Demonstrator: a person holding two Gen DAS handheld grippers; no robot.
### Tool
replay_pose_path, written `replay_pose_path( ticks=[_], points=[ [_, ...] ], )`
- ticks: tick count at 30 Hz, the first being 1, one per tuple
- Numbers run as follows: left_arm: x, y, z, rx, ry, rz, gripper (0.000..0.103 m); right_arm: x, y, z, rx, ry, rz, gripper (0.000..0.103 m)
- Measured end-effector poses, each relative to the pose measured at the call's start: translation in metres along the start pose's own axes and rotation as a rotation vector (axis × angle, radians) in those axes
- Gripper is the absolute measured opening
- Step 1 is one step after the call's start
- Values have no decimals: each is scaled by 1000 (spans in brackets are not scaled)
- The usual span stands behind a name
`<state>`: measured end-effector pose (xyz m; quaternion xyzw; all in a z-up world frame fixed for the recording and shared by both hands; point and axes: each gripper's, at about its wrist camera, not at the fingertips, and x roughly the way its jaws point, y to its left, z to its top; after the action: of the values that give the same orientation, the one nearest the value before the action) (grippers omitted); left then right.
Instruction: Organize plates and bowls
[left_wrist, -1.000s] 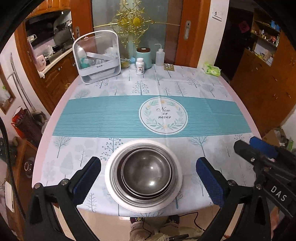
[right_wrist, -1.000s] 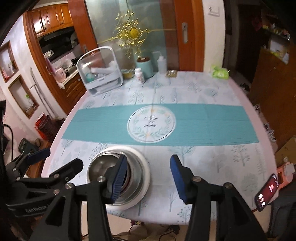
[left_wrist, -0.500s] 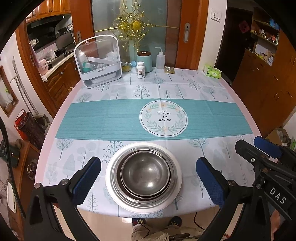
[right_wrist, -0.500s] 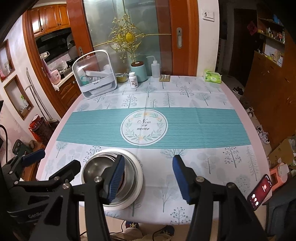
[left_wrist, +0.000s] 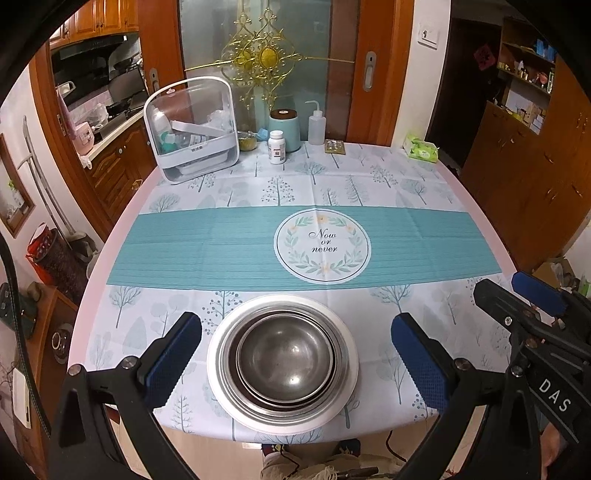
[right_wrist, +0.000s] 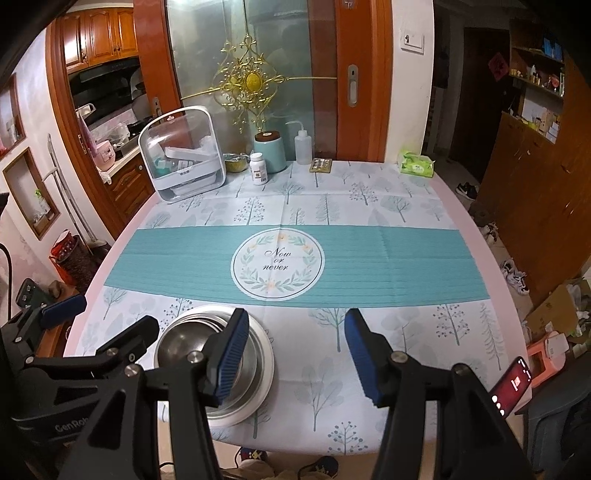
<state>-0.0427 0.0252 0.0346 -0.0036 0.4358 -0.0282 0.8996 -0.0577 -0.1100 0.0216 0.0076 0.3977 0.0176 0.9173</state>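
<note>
The nested steel bowls (left_wrist: 286, 360) sit in a white plate (left_wrist: 218, 373) at the near edge of the tabletop (left_wrist: 424, 192). The stack lies straight ahead of the left gripper (left_wrist: 295, 363), centred between its spread, empty jaws. From the right gripper (right_wrist: 295, 354), also spread and empty, it lies off to the left, behind that gripper's left finger. The left hand looks better placed for the next move.
</note>
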Motion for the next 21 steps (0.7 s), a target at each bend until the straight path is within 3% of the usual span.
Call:
replay_pose_path(
  ticks=[21],
  points=[
    [2, -1, 1, 0, 6, 0, 102, 0, -2, 1, 9, -2, -3, 55]
  ],
)
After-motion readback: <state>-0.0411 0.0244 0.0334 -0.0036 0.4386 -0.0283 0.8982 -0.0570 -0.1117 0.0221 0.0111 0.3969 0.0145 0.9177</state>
